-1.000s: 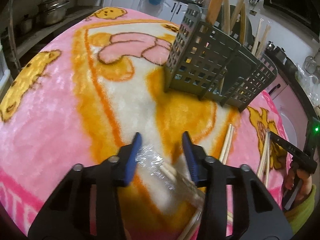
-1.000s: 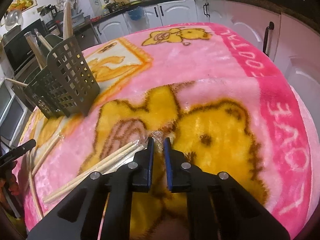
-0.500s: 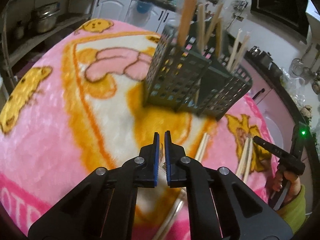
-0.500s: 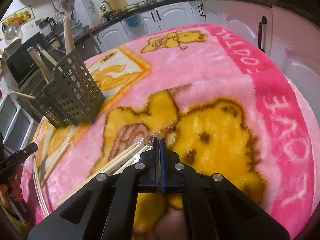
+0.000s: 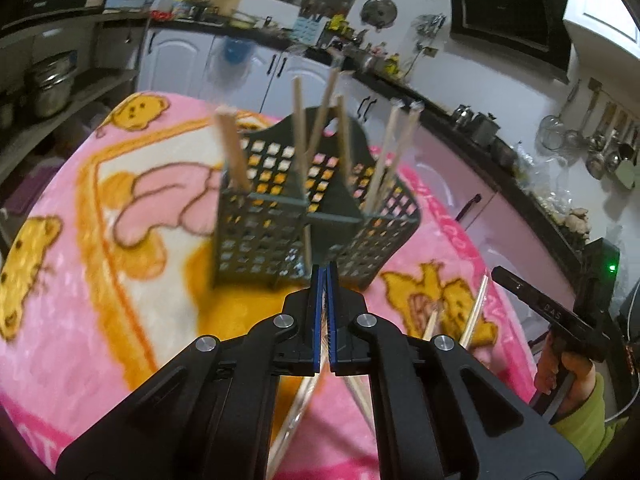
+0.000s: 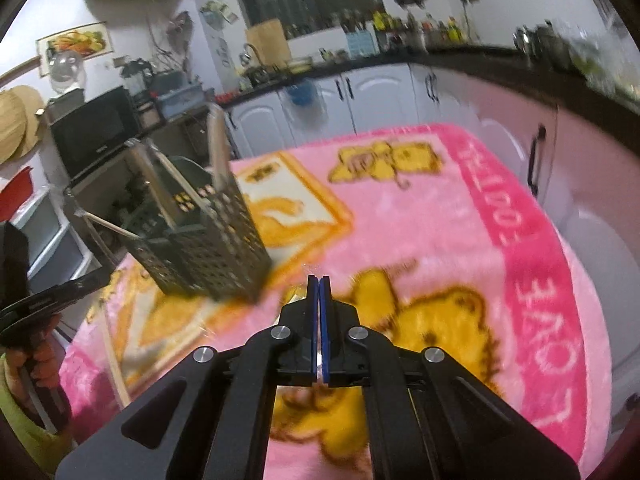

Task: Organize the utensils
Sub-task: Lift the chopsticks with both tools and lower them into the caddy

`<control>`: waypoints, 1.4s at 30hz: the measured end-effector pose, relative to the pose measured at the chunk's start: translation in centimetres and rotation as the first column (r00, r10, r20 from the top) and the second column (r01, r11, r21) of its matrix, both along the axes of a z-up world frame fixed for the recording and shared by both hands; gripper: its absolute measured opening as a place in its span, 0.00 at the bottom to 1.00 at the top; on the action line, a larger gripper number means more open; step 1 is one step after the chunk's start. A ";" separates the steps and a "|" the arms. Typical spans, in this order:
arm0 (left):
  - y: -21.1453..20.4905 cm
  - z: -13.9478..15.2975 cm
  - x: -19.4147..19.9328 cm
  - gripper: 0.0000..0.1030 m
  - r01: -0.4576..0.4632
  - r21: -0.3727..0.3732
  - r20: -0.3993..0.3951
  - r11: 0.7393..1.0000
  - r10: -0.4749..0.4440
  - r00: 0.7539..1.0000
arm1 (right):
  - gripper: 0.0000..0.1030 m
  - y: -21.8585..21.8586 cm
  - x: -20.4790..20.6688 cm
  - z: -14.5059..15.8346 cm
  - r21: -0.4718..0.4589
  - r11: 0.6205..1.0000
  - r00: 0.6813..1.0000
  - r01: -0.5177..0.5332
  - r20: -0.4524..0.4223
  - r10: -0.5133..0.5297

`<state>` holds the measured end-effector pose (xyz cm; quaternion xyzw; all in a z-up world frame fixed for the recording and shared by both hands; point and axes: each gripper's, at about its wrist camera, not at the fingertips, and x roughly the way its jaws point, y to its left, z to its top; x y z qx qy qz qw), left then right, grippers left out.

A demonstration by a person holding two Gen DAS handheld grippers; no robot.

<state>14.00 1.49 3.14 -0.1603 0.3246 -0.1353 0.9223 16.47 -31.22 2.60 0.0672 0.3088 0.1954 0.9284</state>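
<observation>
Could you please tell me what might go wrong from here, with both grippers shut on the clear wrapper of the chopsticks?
1. The left gripper and right gripper pinch only the thin clear wrapper; it may tear or slip, dropping the chopsticks.
2. The basket stands just ahead with sticks poking up; the hanging load could knock it over.
3. Loose chopsticks on the blanket could be swept off.
</observation>
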 end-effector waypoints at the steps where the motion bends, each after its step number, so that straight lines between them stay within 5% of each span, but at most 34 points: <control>1: -0.1 0.2 0.0 0.01 0.005 -0.002 0.004 1.000 -0.005 1.000 | 0.01 0.3 -0.2 0.5 -0.001 1.000 1.000 -0.009 0.015 0.009; 42: -3.9 7.8 1.6 0.00 0.105 0.062 0.177 0.993 -0.115 0.978 | 0.01 6.7 -3.1 10.1 -0.041 0.985 0.940 -0.168 0.294 0.172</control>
